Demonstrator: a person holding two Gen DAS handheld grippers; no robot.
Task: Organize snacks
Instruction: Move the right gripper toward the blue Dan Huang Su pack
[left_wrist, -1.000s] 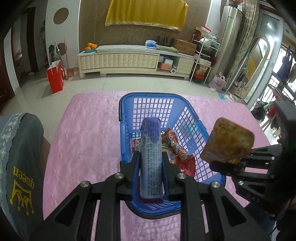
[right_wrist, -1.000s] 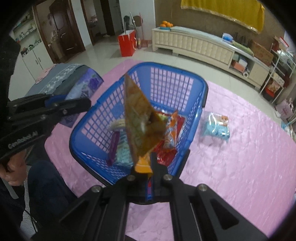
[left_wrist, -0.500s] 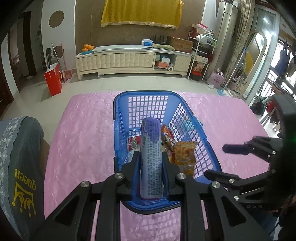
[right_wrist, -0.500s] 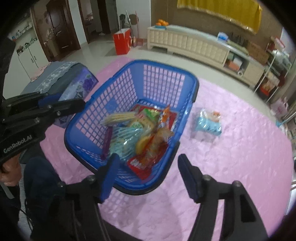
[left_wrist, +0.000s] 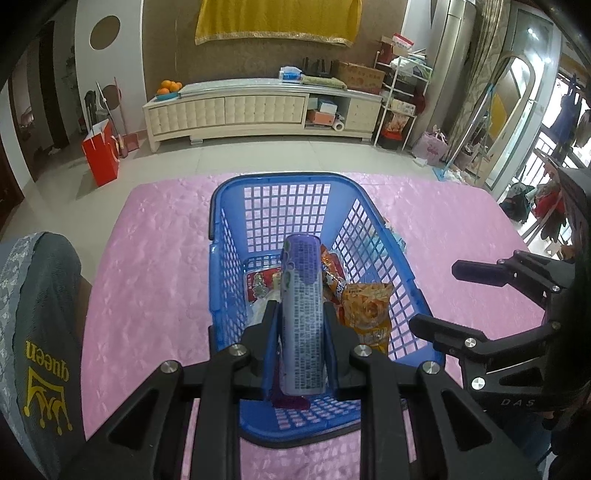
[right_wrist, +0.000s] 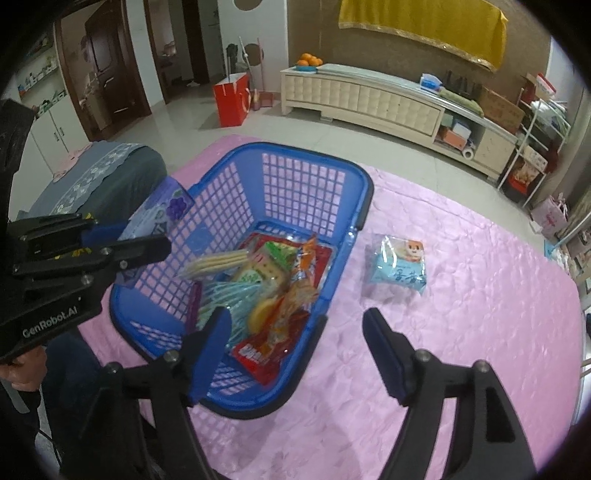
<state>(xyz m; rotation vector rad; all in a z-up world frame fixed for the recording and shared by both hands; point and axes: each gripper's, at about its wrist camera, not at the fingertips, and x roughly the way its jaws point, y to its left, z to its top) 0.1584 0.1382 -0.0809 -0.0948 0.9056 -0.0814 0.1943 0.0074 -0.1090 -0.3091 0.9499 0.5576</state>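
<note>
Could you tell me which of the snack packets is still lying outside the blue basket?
The light blue packet with a cartoon animal on it: it lies alone on the pink tablecloth beside the basket, unlike the others.

There is one blue basket (right_wrist: 314, 173) on one pink-covered bench (right_wrist: 480, 295), and inside it lie about six snack packets, heaped so that an exact count cannot be made: one pack of pale wafers (right_wrist: 218, 260), one green-and-white biscuit pack (right_wrist: 264, 271), one light-blue striped pack (right_wrist: 229, 295), one orange chip bag (left_wrist: 367, 310), and at least two red wrappers (right_wrist: 258, 356). One light-blue packet (right_wrist: 399, 266) lies alone on the bench to the right of the basket, and one purple packet (left_wrist: 301, 317) sits in one of the two grippers, the left gripper (left_wrist: 301, 354), while the right gripper (right_wrist: 295, 350), its jaws opening, holds none. At the far wall stand one long cream cabinet (left_wrist: 258, 110), one red paper bag (left_wrist: 101, 155) and one dish of oranges (right_wrist: 308, 61).
</note>
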